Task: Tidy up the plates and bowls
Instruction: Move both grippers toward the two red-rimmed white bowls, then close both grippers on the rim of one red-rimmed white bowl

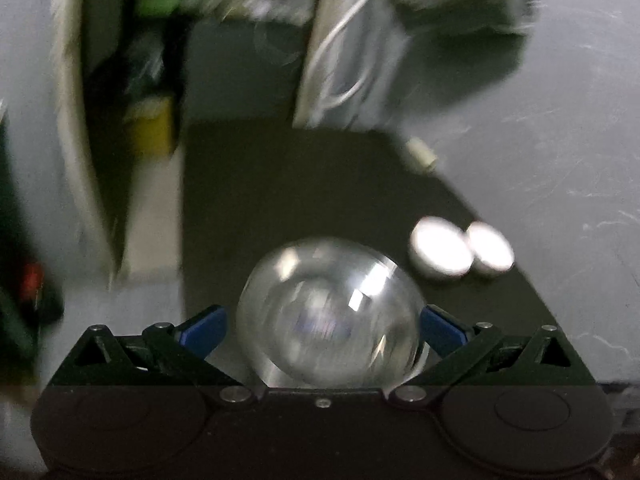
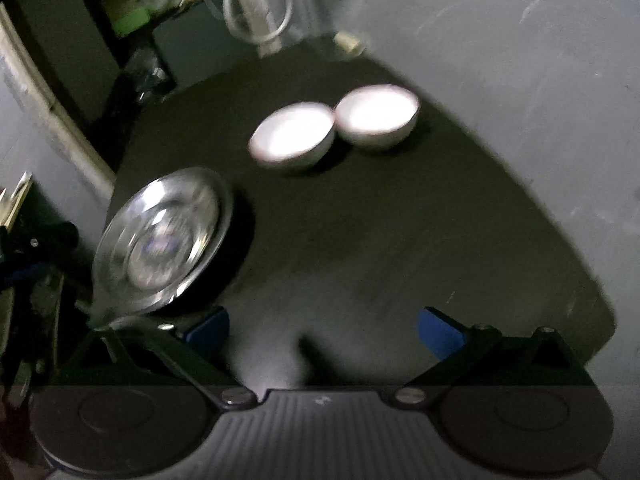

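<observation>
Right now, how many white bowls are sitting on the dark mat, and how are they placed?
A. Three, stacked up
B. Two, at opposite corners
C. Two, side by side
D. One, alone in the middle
C. The right wrist view shows two white bowls standing next to each other, rims nearly touching, on the dark mat; the left wrist view shows the same pair, apart from the glass plate.

Looking like a makeshift lab/storage corner, not a proper kitchen: dark mat [image 2: 360,240] lying on bare grey scuffed floor [image 2: 520,60], white cables [image 2: 256,8] dangling, cluttered shelving [image 1: 148,60] w/ misc. blurred items standing behind.
</observation>
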